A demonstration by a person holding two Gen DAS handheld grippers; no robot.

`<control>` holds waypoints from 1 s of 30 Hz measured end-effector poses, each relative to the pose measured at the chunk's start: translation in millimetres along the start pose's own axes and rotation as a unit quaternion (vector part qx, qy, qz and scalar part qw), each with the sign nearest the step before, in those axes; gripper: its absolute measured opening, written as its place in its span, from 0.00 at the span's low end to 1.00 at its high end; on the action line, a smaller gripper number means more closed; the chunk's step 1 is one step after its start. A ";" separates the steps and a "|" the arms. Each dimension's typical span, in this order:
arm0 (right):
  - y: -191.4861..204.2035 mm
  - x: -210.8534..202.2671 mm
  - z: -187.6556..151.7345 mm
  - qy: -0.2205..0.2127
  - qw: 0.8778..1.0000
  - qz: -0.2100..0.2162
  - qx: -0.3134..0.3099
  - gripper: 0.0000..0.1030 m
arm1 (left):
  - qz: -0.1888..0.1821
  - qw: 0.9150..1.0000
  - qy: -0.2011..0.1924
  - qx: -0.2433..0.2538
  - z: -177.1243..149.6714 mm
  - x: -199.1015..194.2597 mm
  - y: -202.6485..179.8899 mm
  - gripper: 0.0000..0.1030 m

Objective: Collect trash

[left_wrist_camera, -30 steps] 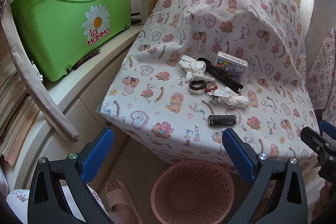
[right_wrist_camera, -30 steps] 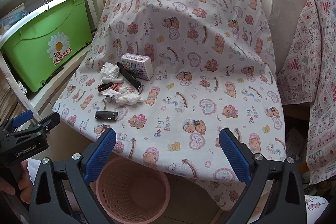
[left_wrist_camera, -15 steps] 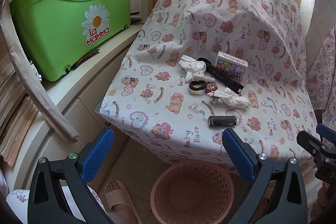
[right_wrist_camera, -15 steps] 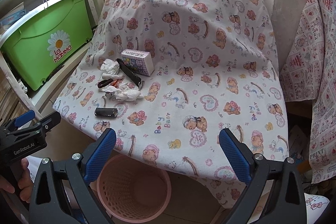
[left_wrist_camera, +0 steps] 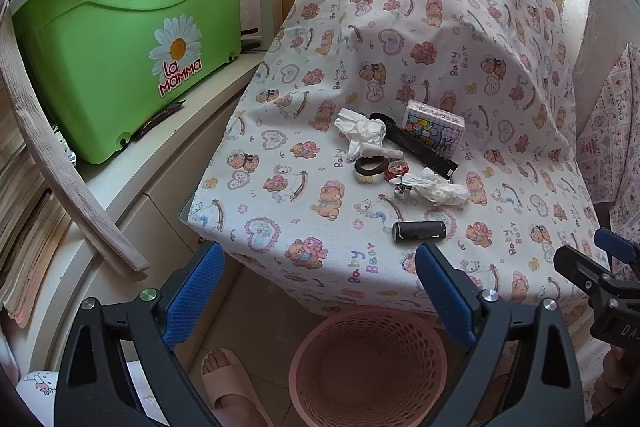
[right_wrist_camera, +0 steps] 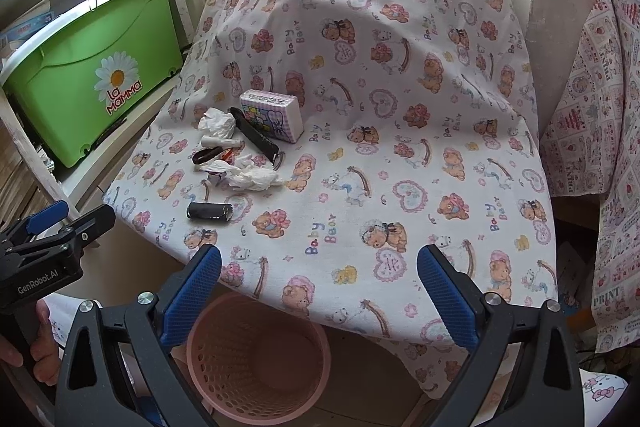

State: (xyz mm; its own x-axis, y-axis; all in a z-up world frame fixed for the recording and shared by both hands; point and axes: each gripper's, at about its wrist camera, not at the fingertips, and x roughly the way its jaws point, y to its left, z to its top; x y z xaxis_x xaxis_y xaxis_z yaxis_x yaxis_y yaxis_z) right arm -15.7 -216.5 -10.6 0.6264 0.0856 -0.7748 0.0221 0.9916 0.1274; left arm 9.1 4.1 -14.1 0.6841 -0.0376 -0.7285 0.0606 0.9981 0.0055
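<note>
The left gripper (left_wrist_camera: pixel 316 291) hangs in front of the table (left_wrist_camera: pixel 280 227) with its jaws wide apart and nothing between them. The right gripper (right_wrist_camera: pixel 318 293) is held the same way, jaws spread and empty, near the table's front edge.

The trash lies in a small cluster on the bear-print cloth (right_wrist_camera: pixel 400 147), well ahead of both pairs of jaws. A crumpled tissue (left_wrist_camera: pixel 362 133) sits at the cluster's far left, touching a long black strap (left_wrist_camera: pixel 416 147) that runs diagonally past a patterned box (left_wrist_camera: pixel 434 127). Just in front of the tissue lie a dark ring (left_wrist_camera: pixel 370 167) and a small red piece (left_wrist_camera: pixel 396 170). A second tissue (left_wrist_camera: pixel 438 187) lies just to the right of these. Nearest the table's edge is a black cylinder (left_wrist_camera: pixel 418 231) on its side, apart from the rest; in the left wrist view it appears just above the right jaw's tip, and in the right wrist view the cylinder (right_wrist_camera: pixel 210 211) sits above the left jaw's tip.

A pink basket (left_wrist_camera: pixel 368 363) stands on the floor under the table's front edge, showing between the jaws in the left wrist view and low, by the left jaw, in the right one. A green bin (left_wrist_camera: pixel 120 67) rests on the shelf to the table's left. A foot in a slipper (left_wrist_camera: pixel 228 383) shows beside the basket.
</note>
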 end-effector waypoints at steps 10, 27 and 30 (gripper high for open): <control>-1.2 0.1 2.0 0.000 1.000 0.001 0.001 0.95 | 0.027 1.000 -0.010 0.003 0.1 2.0 0.1 0.98; 43.2 2.9 -11.5 -0.002 0.999 0.021 -0.031 0.89 | 0.045 0.997 -0.012 -0.055 17.8 8.5 33.0 0.99; 73.0 12.0 -17.4 -0.005 0.999 0.022 -0.050 0.89 | 0.051 0.995 -0.009 -0.080 22.7 12.1 46.5 0.98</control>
State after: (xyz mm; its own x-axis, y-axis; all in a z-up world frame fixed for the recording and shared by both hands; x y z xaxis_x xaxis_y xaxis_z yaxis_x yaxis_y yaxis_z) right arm -20.1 -141.4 -21.3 0.6322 0.1293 -0.7639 -0.0829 0.9916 0.0992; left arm 36.7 49.0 -7.1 0.6942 0.0658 -0.7168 -0.1259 0.9916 -0.0309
